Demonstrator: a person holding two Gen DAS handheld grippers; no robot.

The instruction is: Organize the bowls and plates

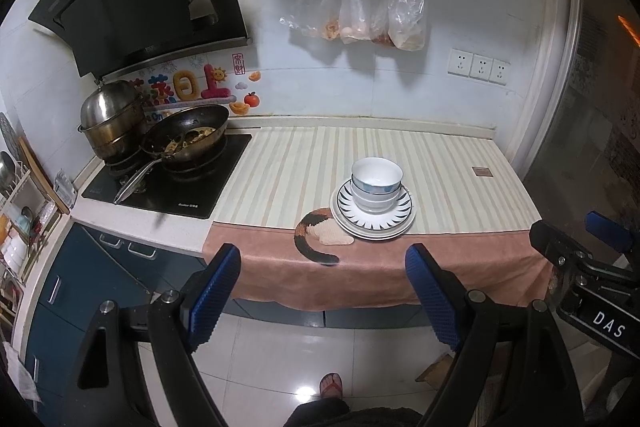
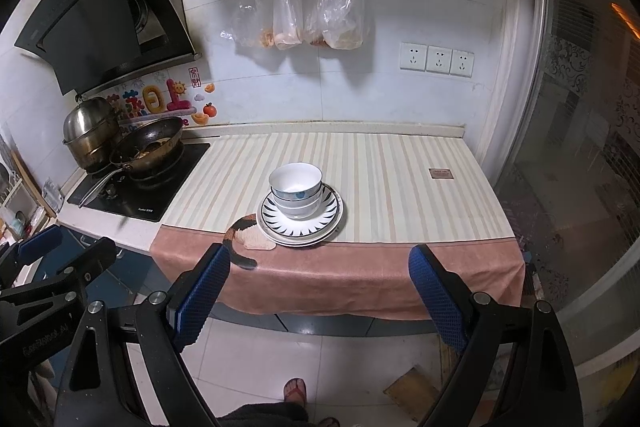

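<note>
My left gripper [image 1: 322, 291] hangs with its jaws spread wide and nothing between them, and my right gripper [image 2: 320, 291] is the same — wide apart, empty. Both are held back from the table [image 1: 280, 163], over the floor, pointing down toward it. Ahead of my left jaws and a little to their right sits the stack: bowls [image 1: 376, 183] nested one in another on top of stacked plates [image 1: 374, 217], the upper plate rimmed with dark rays. From my right jaws the same bowls [image 2: 296, 189] and plates [image 2: 300, 219] lie ahead and slightly left. The stack rests on a striped cloth [image 2: 380, 179] near its pink front band, well apart from both pairs of jaws — its edge touching a cat-shaped patch [image 1: 316, 231].
</note>
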